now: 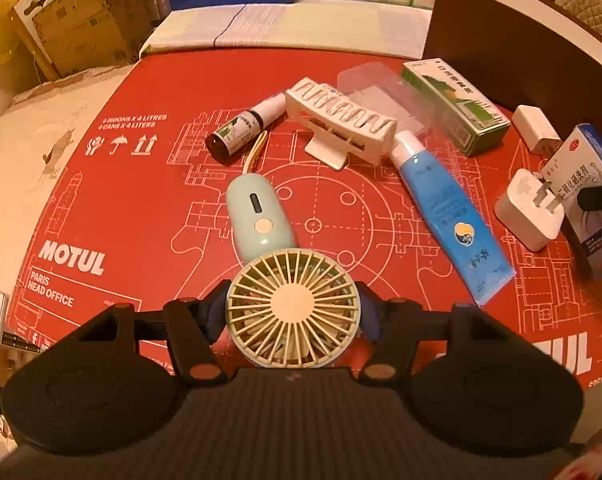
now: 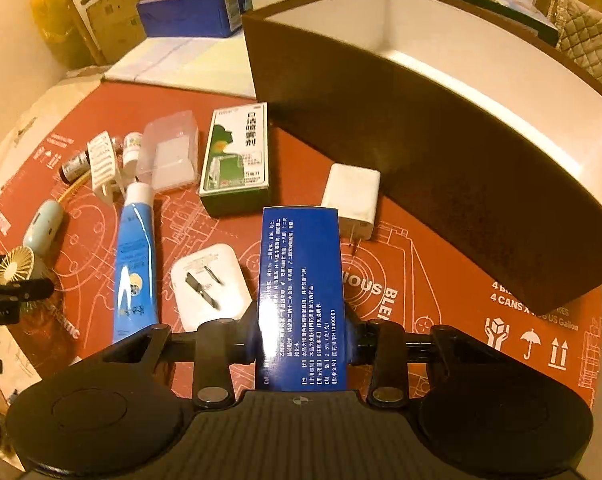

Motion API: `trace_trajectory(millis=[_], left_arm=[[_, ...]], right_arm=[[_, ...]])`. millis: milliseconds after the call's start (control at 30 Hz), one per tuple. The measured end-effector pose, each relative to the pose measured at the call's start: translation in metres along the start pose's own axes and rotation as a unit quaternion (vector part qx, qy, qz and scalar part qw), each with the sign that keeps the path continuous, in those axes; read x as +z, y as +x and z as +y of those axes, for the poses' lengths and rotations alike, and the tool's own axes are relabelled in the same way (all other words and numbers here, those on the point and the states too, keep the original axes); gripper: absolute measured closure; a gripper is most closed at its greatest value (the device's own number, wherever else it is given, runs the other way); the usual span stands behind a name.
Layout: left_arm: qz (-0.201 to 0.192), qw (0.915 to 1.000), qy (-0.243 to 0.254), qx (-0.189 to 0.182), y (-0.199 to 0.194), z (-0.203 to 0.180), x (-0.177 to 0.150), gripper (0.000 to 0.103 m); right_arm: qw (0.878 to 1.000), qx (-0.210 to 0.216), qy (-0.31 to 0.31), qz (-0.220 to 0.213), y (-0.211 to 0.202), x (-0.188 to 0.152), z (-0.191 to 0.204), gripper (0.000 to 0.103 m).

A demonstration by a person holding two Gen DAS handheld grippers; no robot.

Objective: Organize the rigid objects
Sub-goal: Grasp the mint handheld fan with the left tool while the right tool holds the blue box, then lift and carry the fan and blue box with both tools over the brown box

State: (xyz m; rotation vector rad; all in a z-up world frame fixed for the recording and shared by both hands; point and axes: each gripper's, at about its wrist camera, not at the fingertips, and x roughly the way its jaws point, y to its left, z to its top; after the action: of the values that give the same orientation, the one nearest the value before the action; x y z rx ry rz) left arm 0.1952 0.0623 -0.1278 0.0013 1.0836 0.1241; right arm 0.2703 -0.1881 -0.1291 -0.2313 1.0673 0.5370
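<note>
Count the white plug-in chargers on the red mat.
2. One charger lies prongs-up beside the blue carton in the right gripper; the other charger lies near the brown box. More may be hidden.

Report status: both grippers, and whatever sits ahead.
Left gripper shut on fan. Right gripper shut on blue box. Brown bin ahead, open.

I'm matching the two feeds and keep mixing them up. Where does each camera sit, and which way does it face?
Left wrist: on the left gripper, looking down along its fingers at the handheld fan they grip on the red mat.
Right wrist: on the right gripper, angled down at the blue box it grips, brown box beyond.
Shared: blue tube, mat, fan.
</note>
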Motion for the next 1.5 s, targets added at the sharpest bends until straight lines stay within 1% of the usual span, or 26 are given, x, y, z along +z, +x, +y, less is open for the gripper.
trace_trajectory(millis=[200, 300, 400, 533, 600, 700, 800, 867, 900, 967, 1033, 1067, 1167, 1333, 1500], left_arm=[[0.000, 1.0000, -0.006, 0.003, -0.001, 0.002, 0.000, 0.043], [-0.016, 0.9999, 0.001, -0.002, -0.015, 0.001, 0.002, 0.043], [-0.024, 0.9997, 0.008, -0.001, -0.021, -0.001, 0.005, 0.043], [-0.029, 0.9996, 0.002, 0.002, -0.012, -0.001, 0.005, 0.043], [-0.019, 0.9998, -0.004, 0.002, -0.002, 0.000, 0.003, 0.043], [-0.019, 0.9998, -0.003, 0.009, 0.004, -0.001, -0.004, 0.043], [0.003, 0.9996, -0.027, 0.001, 0.008, 0.003, -0.007, 0.043], [0.008, 0.9986, -0.051, -0.006, 0.008, 0.007, -0.007, 0.042], [0.010, 0.9980, -0.061, -0.009, 0.007, 0.008, -0.006, 0.036], [0.021, 0.9956, -0.090, -0.016, 0.008, 0.012, -0.002, 0.034], [0.035, 0.9930, -0.111, -0.020, 0.010, 0.015, 0.000, 0.035], [0.041, 0.9921, -0.117, -0.016, 0.012, 0.016, 0.001, 0.042], [0.035, 0.9922, -0.119, -0.011, 0.011, 0.017, 0.001, 0.042], [0.027, 0.9944, -0.102, -0.010, 0.007, 0.016, 0.001, 0.043], [0.006, 0.9960, -0.089, -0.004, -0.007, 0.016, 0.004, 0.043]], right_arm=[[1.000, -0.003, 0.004, -0.001, -0.005, 0.000, -0.004, 0.067], [1.000, 0.001, 0.006, -0.003, -0.009, -0.002, -0.007, 0.067], [1.000, 0.003, 0.004, -0.006, -0.012, -0.002, -0.008, 0.067], [1.000, 0.004, 0.003, -0.008, -0.011, 0.000, -0.008, 0.067], [1.000, 0.004, 0.002, -0.008, -0.011, 0.000, -0.008, 0.067], [1.000, 0.004, 0.001, -0.005, -0.011, -0.002, -0.009, 0.067], [1.000, 0.004, 0.002, -0.001, -0.011, -0.003, -0.011, 0.067], [1.000, 0.004, 0.003, 0.000, -0.011, -0.004, -0.012, 0.067], [1.000, 0.004, 0.004, 0.001, -0.011, -0.004, -0.013, 0.067], [1.000, 0.005, 0.004, 0.002, -0.010, -0.004, -0.013, 0.067], [1.000, 0.006, 0.004, 0.002, -0.010, -0.004, -0.013, 0.067], [1.000, 0.007, 0.004, 0.002, -0.010, -0.004, -0.013, 0.067], [1.000, 0.008, 0.003, 0.002, -0.009, -0.003, -0.012, 0.067], [1.000, 0.012, 0.002, 0.001, -0.010, -0.003, -0.012, 0.067], [1.000, 0.015, 0.001, -0.002, -0.013, -0.002, -0.013, 0.067]])
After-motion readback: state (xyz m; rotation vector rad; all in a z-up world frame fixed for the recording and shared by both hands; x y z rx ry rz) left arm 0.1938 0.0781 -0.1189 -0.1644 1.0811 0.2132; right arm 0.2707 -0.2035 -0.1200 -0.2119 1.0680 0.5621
